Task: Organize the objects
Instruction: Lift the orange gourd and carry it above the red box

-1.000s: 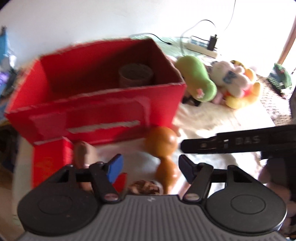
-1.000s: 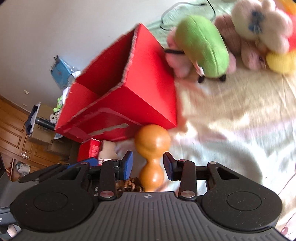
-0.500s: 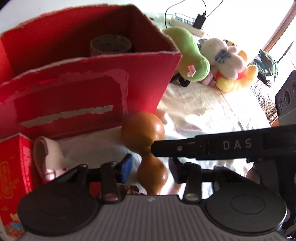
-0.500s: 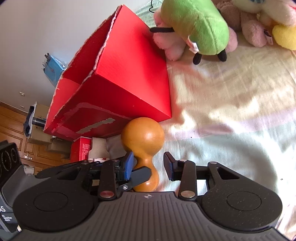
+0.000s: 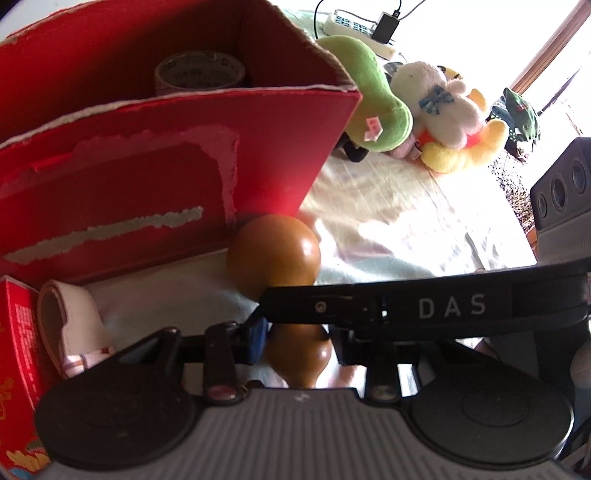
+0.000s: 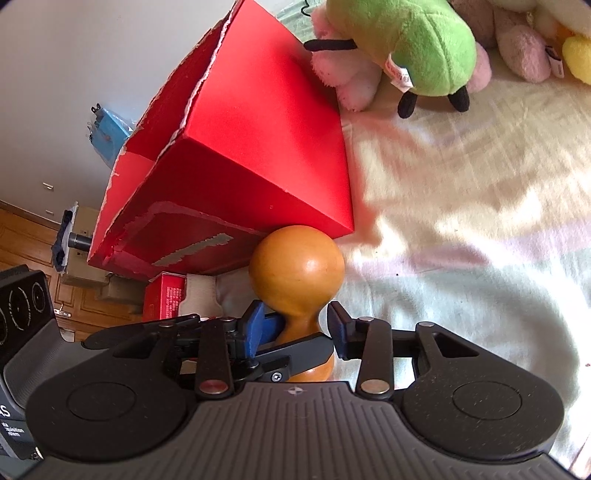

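Note:
An orange-brown gourd [image 5: 273, 254] lies on the pale bedsheet [image 6: 461, 221], its big bulb against the corner of a red cardboard box [image 5: 166, 155]. My left gripper [image 5: 299, 343] is shut on the gourd's small bulb, with blue pads on both sides. My right gripper [image 6: 295, 325] stands open astride the gourd's [image 6: 297, 269] neck, with a small gap at the right pad. One of the right gripper's fingers [image 5: 424, 310] crosses the left wrist view and hides the left gripper's right pad. A roll of tape [image 5: 199, 72] sits inside the box.
A small red packet [image 5: 18, 350] and a rolled white cloth [image 5: 70, 332] lie left of the gourd. A green plush [image 5: 373, 103] and a white plush [image 5: 439, 103] lie beyond the box. A power strip [image 5: 354, 27] lies farther back.
My left gripper has moved in toward the gourd and narrowed from wide open until its pads meet the small bulb. The right gripper has moved closer, its opening unchanged.

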A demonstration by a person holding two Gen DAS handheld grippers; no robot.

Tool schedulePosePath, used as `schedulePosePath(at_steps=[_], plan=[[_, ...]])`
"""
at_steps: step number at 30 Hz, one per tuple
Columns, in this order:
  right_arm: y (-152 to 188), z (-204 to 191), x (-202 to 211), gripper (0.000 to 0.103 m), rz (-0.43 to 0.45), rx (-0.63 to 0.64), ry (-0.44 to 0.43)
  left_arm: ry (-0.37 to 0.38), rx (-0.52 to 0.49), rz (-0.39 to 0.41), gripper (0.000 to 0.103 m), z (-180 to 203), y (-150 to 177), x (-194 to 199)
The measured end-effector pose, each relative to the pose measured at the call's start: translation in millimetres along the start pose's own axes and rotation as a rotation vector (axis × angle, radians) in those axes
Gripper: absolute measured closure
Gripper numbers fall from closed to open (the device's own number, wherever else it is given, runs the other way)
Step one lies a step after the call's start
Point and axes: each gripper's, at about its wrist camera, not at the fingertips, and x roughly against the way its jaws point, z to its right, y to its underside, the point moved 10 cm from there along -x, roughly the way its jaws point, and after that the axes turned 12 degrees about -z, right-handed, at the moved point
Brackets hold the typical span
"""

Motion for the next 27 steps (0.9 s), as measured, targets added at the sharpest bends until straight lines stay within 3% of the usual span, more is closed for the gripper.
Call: schedulePosePath(at_steps=[8, 18, 23, 27], plan=[[6.1, 0.1, 37.3, 0.064, 0.059, 0.001, 0.007, 0.024, -0.064, 0.029, 0.071, 30.9, -2.2, 15.1], [-11.9, -30.1, 126.4, 0.064, 0.275, 0.084, 0.007, 0.077, -0.184, 0.208, 0.072, 87.3, -37.2, 84.7], [-40.3, -63.2, 138.2, 0.064, 0.327, 0.187, -0.009, 0.036, -0.201, 0.309, 0.072, 84.0, -59.8, 121.7], [-67.3, -92.4, 127.4, 0.064, 0.331, 0.26, -0.026, 0.004, -0.176, 0.372, 0.072, 59.8, -79.5, 147.1]])
